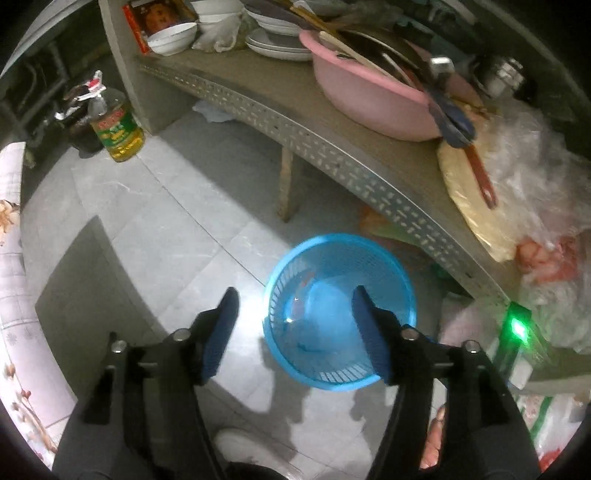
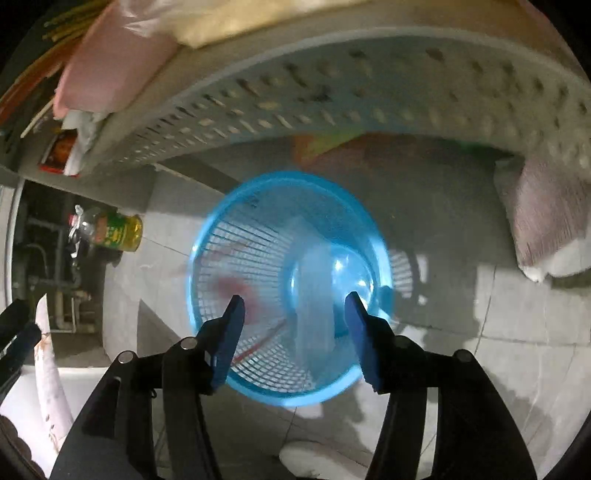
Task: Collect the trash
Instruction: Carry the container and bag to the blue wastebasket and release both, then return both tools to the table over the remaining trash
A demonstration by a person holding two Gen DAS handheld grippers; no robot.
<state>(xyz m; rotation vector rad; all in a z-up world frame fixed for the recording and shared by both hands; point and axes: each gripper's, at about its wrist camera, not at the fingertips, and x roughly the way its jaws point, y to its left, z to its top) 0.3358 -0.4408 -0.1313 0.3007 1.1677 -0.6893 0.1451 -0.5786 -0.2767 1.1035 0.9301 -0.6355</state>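
Note:
A blue plastic mesh waste basket [image 1: 402, 280] stands on the grey tiled floor beside a table; it also shows in the right wrist view [image 2: 221, 236]. Inside it lie pieces of clear plastic trash [image 2: 314, 291] and something reddish [image 2: 236, 286]. My left gripper [image 1: 295, 306] is open and empty, above the basket's left rim. My right gripper [image 2: 293, 310] is open and empty, directly over the basket's mouth.
A perforated table edge [image 1: 332, 147] runs above the basket, loaded with a pink basin [image 1: 369, 99], white bowls [image 1: 173, 35] and plastic bags [image 1: 535, 166]. An oil bottle [image 1: 118, 129] stands on the floor at left. A white shoe [image 2: 314, 461] is below.

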